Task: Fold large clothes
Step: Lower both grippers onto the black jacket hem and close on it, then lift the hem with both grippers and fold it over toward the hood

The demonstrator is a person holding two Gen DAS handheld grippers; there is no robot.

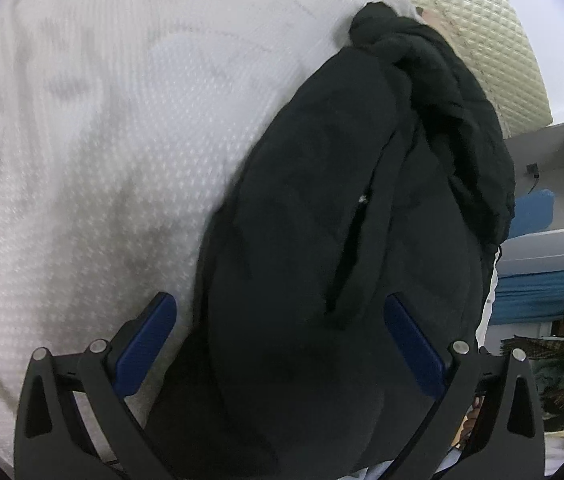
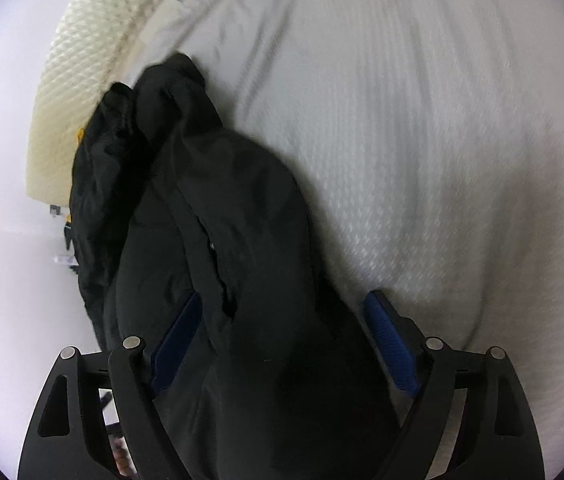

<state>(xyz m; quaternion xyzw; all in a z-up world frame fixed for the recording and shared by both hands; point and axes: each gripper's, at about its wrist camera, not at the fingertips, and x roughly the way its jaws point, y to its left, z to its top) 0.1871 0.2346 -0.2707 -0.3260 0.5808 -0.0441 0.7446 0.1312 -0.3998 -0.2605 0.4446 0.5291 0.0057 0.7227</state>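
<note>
Left gripper [image 1: 280,344]: we see jaws spread wide, blue pads on both sides of the black garment [image 1: 346,240]; fabric lies btw them, no pinch visible.
Right gripper [image 2: 284,344]: jaws also wide apart; left pad [image 2: 176,344] is against the cloth, right pad just beside it.
Garment: bunched in a long heap on the white bed cover [image 1: 82,140], near the mattress edge [image 1: 494,36].
Background: grey box [image 1: 554,184] w/ blue items at right.

A white textured bed cover [image 1: 102,160] fills the left of the frame; a black garment [image 1: 322,260] lies bunched directly on it, lower right.
</note>
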